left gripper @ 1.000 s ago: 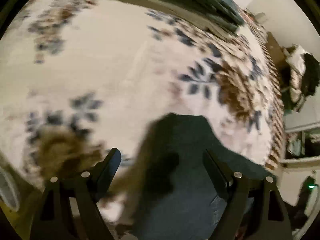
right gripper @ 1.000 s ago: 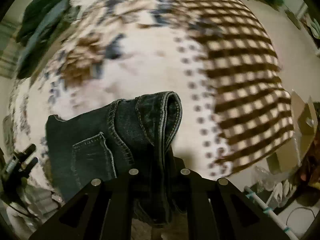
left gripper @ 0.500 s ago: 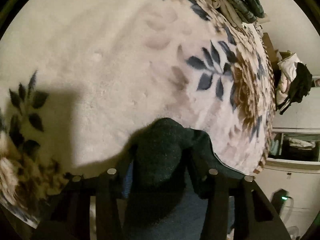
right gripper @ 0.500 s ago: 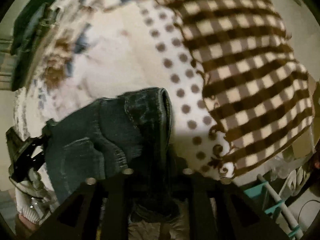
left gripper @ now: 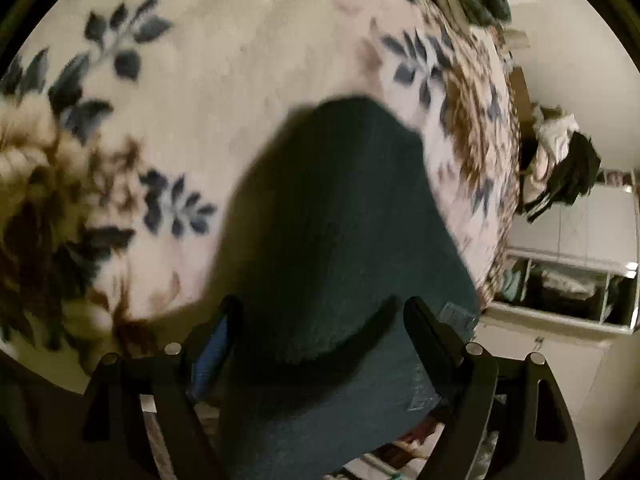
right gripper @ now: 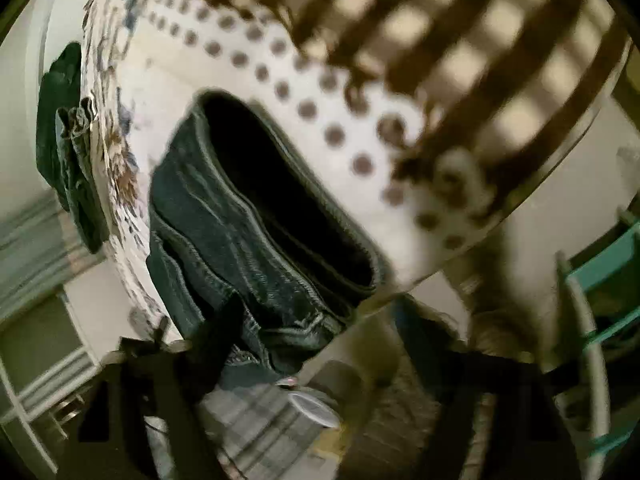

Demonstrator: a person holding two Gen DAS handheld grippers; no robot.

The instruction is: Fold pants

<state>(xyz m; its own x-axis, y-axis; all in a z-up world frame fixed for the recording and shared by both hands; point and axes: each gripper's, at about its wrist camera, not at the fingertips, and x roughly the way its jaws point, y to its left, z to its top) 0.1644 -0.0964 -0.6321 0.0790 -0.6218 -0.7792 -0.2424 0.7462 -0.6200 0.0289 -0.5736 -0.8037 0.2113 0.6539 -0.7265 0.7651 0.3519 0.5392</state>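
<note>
The dark blue jeans lie on a floral blanket over the bed. In the left wrist view the pants fabric bulges up between my left gripper's fingers, which stand wide apart; the jaws are open. In the right wrist view the waistband end of the jeans lies on the blanket near its edge. My right gripper is blurred, its fingers spread wide with the jeans off to the left finger; it is open and holds nothing.
A brown-and-cream checked blanket part and a polka-dot band lie to the right. Dark clothes are piled at the bed's far side. A shelf unit and hanging clothes stand beside the bed. A teal frame is close.
Both grippers have opened and let go of the jeans. The right gripper has swung away and tilted, so the view is blurred. The left gripper has drawn back a little.
</note>
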